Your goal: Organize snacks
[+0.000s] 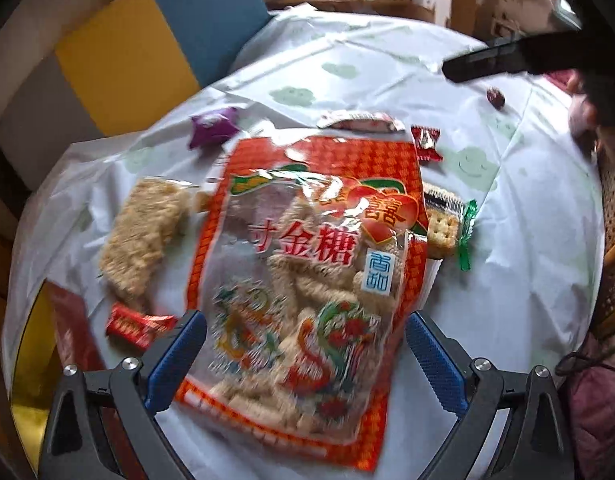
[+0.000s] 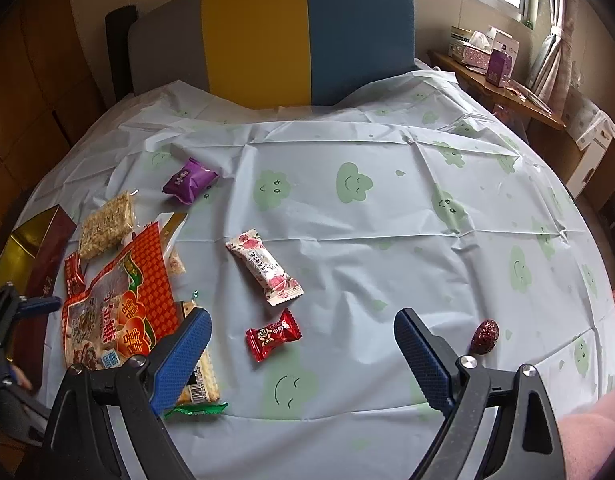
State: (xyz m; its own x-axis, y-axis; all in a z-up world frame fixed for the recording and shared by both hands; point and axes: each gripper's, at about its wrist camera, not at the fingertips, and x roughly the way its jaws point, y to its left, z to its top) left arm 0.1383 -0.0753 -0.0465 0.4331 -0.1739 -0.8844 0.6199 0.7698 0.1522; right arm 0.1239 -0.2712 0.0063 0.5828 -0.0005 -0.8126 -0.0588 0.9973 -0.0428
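My left gripper point(image 1: 305, 334) is open, its blue fingers on either side of a big orange snack bag point(image 1: 307, 272), which lies on the table; whether they touch it I cannot tell. The bag also shows in the right wrist view point(image 2: 119, 304). My right gripper point(image 2: 303, 334) is open and empty above a small red candy point(image 2: 272, 334). A white rose-print bar point(image 2: 264, 267), a purple packet point(image 2: 190, 181), a rice-crisp block point(image 2: 105, 226), a cracker pack point(image 2: 199, 380) and a red date point(image 2: 484, 336) lie scattered around.
The round table has a pale cloud-print cloth point(image 2: 387, 220). A red and gold box point(image 2: 47, 248) sits at its left edge. A yellow and blue chair back point(image 2: 307, 36) stands behind the table. A wooden shelf point(image 2: 507, 92) with boxes is at the far right.
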